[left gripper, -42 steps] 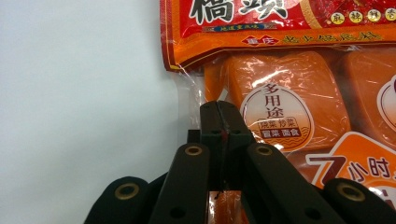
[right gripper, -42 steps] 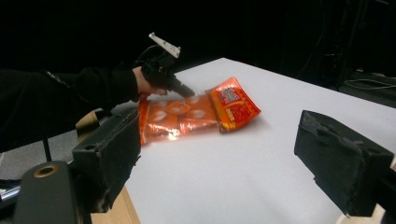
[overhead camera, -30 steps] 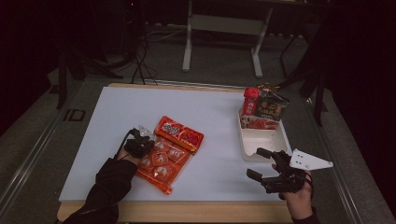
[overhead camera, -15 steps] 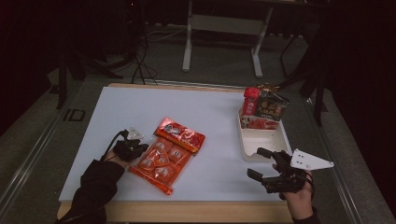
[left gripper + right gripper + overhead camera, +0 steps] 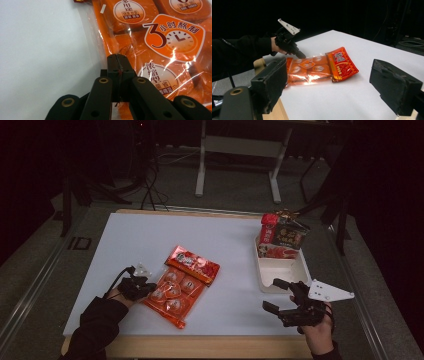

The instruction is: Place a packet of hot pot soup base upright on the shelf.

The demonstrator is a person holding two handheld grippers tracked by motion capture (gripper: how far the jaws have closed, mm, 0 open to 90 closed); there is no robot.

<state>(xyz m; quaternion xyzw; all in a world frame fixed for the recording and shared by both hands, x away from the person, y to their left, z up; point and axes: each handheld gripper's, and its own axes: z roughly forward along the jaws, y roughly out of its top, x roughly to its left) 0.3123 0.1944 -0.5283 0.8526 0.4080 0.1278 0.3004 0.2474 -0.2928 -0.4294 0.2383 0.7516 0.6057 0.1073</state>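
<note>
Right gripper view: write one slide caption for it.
Open right gripper faces an orange snack packet on the white table.

Lower left of the high view, the left gripper (image 5: pixel 145 287) sits low, its black jaws pressed tight together, a dark sleeve (image 5: pixel 95 327) trailing off the bottom edge. Lower right, the right gripper (image 5: pixel 274 295) hangs with jaws spread wide, the hand (image 5: pixel 316 332) gripping it from beneath.
</note>
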